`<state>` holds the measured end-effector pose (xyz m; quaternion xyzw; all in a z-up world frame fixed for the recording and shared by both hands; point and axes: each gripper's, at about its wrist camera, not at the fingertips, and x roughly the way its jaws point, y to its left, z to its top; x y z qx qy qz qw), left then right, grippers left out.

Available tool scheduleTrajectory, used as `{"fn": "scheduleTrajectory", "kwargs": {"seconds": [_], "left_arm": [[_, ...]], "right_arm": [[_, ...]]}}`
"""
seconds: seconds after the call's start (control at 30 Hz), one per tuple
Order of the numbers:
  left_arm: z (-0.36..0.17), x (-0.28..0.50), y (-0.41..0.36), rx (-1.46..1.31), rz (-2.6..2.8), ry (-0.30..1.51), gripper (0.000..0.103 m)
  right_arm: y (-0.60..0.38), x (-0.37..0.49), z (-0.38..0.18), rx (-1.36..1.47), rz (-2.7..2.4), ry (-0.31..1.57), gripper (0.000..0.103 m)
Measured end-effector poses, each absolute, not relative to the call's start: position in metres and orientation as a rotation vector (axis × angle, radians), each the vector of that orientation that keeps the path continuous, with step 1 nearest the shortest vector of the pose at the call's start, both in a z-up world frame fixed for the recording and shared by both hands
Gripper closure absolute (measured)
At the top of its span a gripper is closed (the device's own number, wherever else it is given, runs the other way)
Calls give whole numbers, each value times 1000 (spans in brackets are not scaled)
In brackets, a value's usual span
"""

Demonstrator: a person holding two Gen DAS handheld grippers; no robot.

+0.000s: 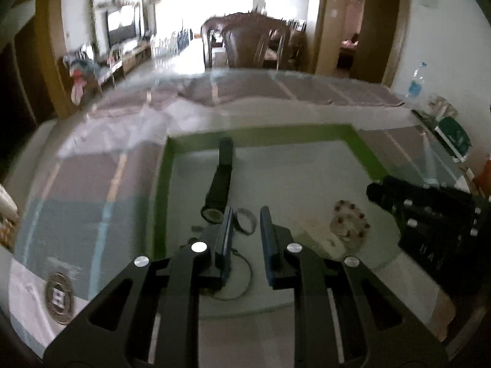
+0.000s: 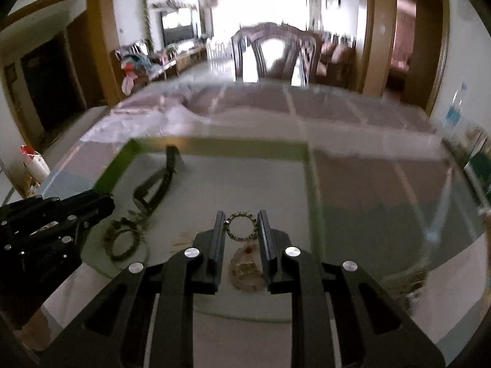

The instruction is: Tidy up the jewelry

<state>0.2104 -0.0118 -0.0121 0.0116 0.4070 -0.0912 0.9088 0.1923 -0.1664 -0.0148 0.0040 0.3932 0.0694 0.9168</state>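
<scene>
**Two hand-held grippers, each clamped on a bracelet above a green-edged tray**

Left wrist view: the left gripper (image 1: 246, 214) fills the lower centre of the frame, its two black arms ending in blue-padded fingers. The fingers stand close together with a thin round bracelet (image 1: 253, 228) caught between their tips, so the claw is clamped on it. A fine cord (image 1: 245, 279) loops below the fingers, nearer the camera; whether it is joined to the bracelet is unclear. Just left of the fingers a black watch (image 1: 221, 181) lies lengthwise on the tray (image 1: 365, 150), a white surface with a bright green border, its round face towards the camera. At the right edge of the frame the other gripper reaches in. A pale beaded piece hangs or lies just below and left of its tip, but the blur hides which.

Right wrist view: the right gripper (image 2: 241, 214) sits in the lower centre. Its pads press on both sides of a beaded bracelet (image 2: 241, 239), a small ring of pale beads held upright between the fingertips. Below it, closer to the camera, is a pale translucent piece (image 2: 247, 271) with a tiny red bead. At the left edge the left gripper appears with a dark ring at its tip, and the watch lies beyond it in the upper left part of the tray.

The tray rests on a table (image 2: 368, 184) covered with a striped cloth. Dark wooden chairs (image 2: 276, 52) stand behind it, in front of a bright window. Much of the background is smeared by blur.
</scene>
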Motion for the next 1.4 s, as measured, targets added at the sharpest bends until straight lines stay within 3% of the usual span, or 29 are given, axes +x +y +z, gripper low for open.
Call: {"fn": "scheduleTrajectory", "kwargs": {"seconds": [0.07,0.1,0.17,0.27,0.37,0.43,0.53,0.73,1.4], "left_arm": [[-19,215,-8,-11,-182,853,63],[-20,213,-6,-19,-177,843,60],[-18,206,-4,-13,-167,820,51],[-6,180,0,11,-143,759,29],[14,127,7,47,-86,628,16],[22,93,11,47,-69,576,10],[31,49,16,37,-58,524,5],[33,-1,10,56,-40,494,4],[37,-23,2,72,-60,484,4]], "right_arm": [[-168,190,-21,23,143,806,79],[-166,186,-22,33,150,805,74],[-169,172,-17,55,149,787,51],[-173,138,2,59,141,700,35],[-174,90,22,32,121,590,10],[-174,57,31,10,108,525,3],[-172,5,39,-30,94,462,3],[-164,-30,32,-73,42,458,3],[-165,-46,28,-59,27,469,3]]}}
